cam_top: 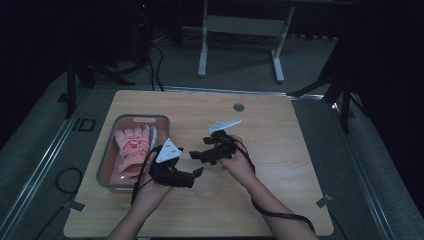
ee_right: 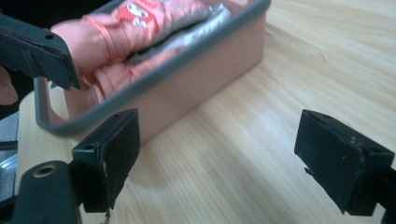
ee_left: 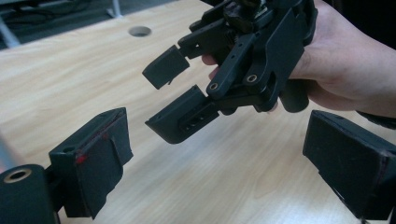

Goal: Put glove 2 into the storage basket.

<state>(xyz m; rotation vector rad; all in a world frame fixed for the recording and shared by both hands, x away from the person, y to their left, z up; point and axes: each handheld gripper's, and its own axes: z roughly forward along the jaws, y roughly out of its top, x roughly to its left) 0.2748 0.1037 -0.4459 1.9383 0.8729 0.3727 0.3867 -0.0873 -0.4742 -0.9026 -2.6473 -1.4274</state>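
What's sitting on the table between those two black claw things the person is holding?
Nothing: in the high view, only bare wooden table separates the left gripper and right gripper. The left gripper view shows the same.

Wooden table [cam_top: 280, 150]: right half and near edge bare, open for passage. Far centre: round grommet hole [cam_top: 238, 107], flush with the top.

Left side: pink bin with grey rim [cam_top: 107, 155], walls raised; pink gloves [cam_top: 131, 145] heaped inside, taking up most of its room.

Mid-table: left gripper [cam_top: 194, 173] and right gripper [cam_top: 196, 154], jaws of each spread wide, tips near one another, narrow gap between. Left gripper just beside the bin's right wall.
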